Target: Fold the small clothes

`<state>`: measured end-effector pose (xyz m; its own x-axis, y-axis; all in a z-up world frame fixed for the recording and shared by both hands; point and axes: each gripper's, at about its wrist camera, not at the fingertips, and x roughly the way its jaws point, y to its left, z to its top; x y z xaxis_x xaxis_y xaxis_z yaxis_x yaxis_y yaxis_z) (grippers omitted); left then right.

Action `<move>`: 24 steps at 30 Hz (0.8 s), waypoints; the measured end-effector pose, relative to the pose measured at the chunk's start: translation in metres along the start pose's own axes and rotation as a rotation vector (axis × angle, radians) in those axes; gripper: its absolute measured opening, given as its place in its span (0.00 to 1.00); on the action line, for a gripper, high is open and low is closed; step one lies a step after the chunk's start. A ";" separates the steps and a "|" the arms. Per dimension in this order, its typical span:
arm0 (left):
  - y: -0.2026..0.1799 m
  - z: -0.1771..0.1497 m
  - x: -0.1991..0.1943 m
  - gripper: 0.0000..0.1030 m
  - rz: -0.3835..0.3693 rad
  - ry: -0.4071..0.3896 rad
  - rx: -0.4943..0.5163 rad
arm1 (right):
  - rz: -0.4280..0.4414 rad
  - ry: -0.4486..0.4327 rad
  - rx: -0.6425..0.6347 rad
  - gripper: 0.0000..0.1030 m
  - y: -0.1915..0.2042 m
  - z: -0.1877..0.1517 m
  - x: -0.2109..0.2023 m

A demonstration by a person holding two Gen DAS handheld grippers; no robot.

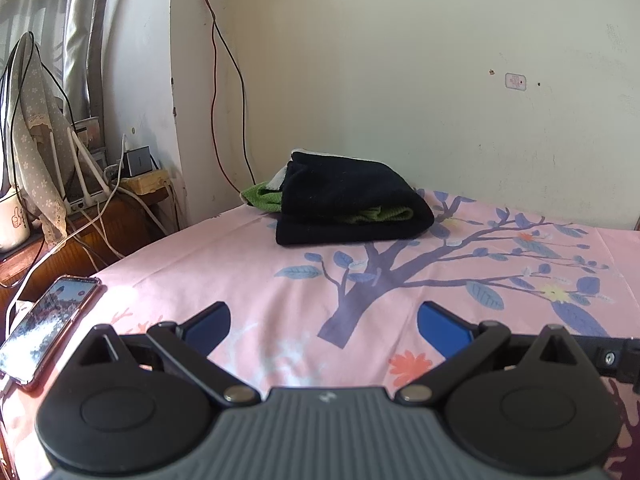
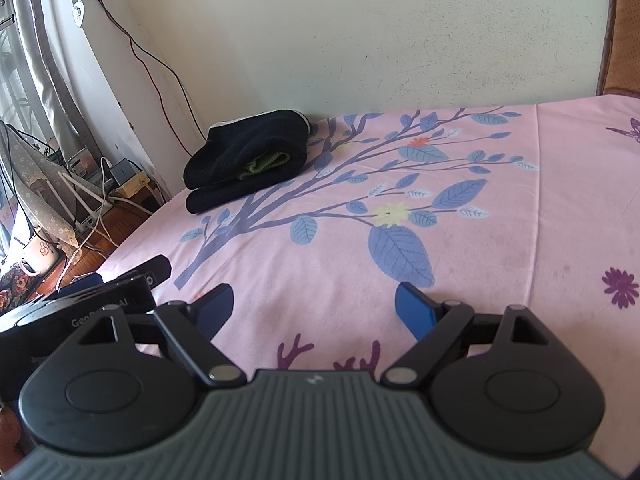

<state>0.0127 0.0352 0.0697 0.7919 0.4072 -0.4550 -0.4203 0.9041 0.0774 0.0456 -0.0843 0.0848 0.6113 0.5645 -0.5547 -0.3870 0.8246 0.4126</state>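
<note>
"Gen" on left gripper (image 2: pixel 100 312)

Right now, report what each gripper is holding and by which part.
Nothing is held. The left gripper and the right gripper both stand open over the pink sheet, well short of the folded dark clothes by the wall.

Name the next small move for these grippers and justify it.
Probably move both forward toward the folded dark pile near the wall. The left gripper and right gripper are open, empty, over bare pink sheet, well short of the clothes.
</note>
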 end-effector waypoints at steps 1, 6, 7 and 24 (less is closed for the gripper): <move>0.000 -0.001 0.001 1.00 0.000 0.010 0.002 | 0.000 0.000 0.000 0.87 0.000 0.000 0.000; -0.002 -0.006 0.002 1.00 0.002 0.040 0.008 | 0.000 0.000 0.000 0.87 0.000 0.000 0.000; -0.002 -0.006 0.002 1.00 0.009 0.040 0.010 | 0.000 0.000 0.000 0.87 0.000 0.000 0.000; -0.002 -0.006 0.003 1.00 0.005 0.057 0.017 | 0.000 0.000 0.000 0.87 0.000 0.000 0.000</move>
<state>0.0135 0.0338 0.0623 0.7634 0.4038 -0.5042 -0.4159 0.9045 0.0947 0.0455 -0.0844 0.0847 0.6115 0.5642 -0.5547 -0.3866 0.8247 0.4127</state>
